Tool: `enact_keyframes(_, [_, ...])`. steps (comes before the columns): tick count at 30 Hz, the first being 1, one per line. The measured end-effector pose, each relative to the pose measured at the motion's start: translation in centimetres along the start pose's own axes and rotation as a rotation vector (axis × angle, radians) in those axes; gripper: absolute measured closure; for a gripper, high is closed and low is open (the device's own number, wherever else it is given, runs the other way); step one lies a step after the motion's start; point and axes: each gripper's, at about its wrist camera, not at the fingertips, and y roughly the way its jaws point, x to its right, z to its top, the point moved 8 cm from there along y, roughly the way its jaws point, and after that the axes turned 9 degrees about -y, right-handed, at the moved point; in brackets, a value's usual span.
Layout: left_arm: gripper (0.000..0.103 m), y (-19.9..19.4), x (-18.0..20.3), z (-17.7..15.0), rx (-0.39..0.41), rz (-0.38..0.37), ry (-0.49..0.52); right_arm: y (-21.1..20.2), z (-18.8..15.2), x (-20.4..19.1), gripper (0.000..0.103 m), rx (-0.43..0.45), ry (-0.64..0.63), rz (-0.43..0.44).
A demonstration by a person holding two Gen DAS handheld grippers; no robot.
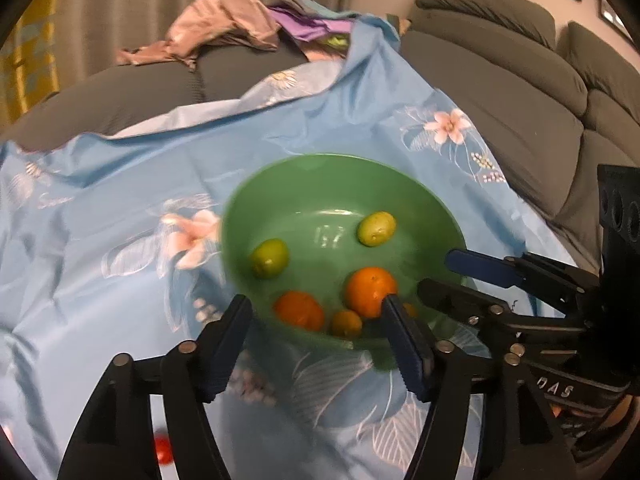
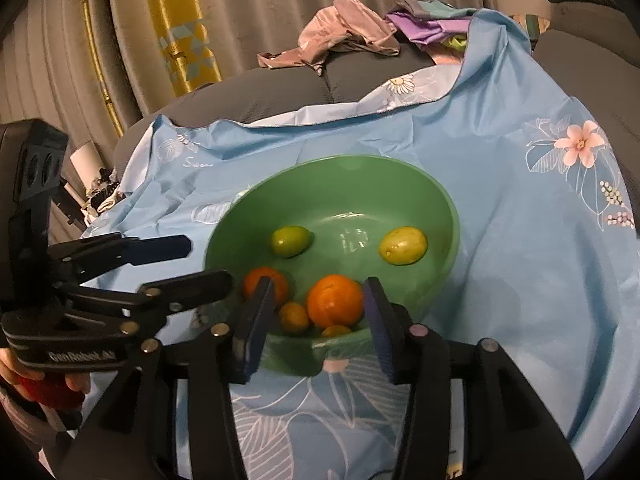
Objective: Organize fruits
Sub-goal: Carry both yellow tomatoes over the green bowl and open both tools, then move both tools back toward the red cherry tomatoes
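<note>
A green bowl point(image 1: 320, 159) point(image 2: 340, 158) sits on a blue floral cloth point(image 1: 100, 208) point(image 2: 520, 280). It holds two green fruits point(image 1: 270, 258) point(image 2: 290, 241), two oranges point(image 1: 370, 290) point(image 2: 335, 300) and some small orange fruits point(image 1: 346, 322) point(image 2: 294, 316). My left gripper point(image 1: 316, 318) point(image 2: 198, 264) is open at the bowl's near left rim, holding nothing. My right gripper point(image 2: 318, 296) point(image 1: 444, 276) is open over the near right rim. In the right wrist view the larger orange shows between its fingers, lying in the bowl, and the pads do not press it.
The cloth covers a grey sofa point(image 1: 520, 92). A heap of pink and purple clothes point(image 1: 224, 24) point(image 2: 352, 32) lies behind the bowl. A small red object point(image 1: 162, 450) rests on the cloth near my left gripper. A person's hand point(image 2: 76, 382) holds the left gripper's handle.
</note>
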Motion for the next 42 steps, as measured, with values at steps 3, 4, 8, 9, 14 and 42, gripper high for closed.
enact_keyframes(3, [0.035, -2.3, -1.7, -1.5, 0.012, 0.023, -0.038, -1.0, -0.3, -0.9, 0.051, 0.004, -0.005, 0.021])
enact_keyframes(4, [0.035, -3.1, -2.5, -2.3, 0.009, 0.031, -0.058, -1.2, -0.4, -1.3, 0.050, 0.001, -0.006, 0.031])
enact_keyframes(8, [0.033, -5.9, -6.7, -5.6, -0.007, 0.097, -0.149, -1.9, -1.3, -3.3, 0.045, -0.014, -0.014, 0.084])
enact_keyframes(9, [0.032, -6.7, -7.9, -6.6, -0.007, 0.118, -0.184, -2.0, -1.5, -3.8, 0.044, -0.018, -0.013, 0.102])
enact_keyframes(14, [0.030, -10.5, -13.9, -12.5, -0.024, 0.212, -0.353, -1.8, -2.5, -7.3, 0.044, -0.060, -0.041, 0.186])
enact_keyframes(42, [0.030, -10.6, -19.1, -15.0, -0.004, 0.215, -0.372, 4.9, -6.1, -21.5, 0.045, -0.321, -0.305, 0.335])
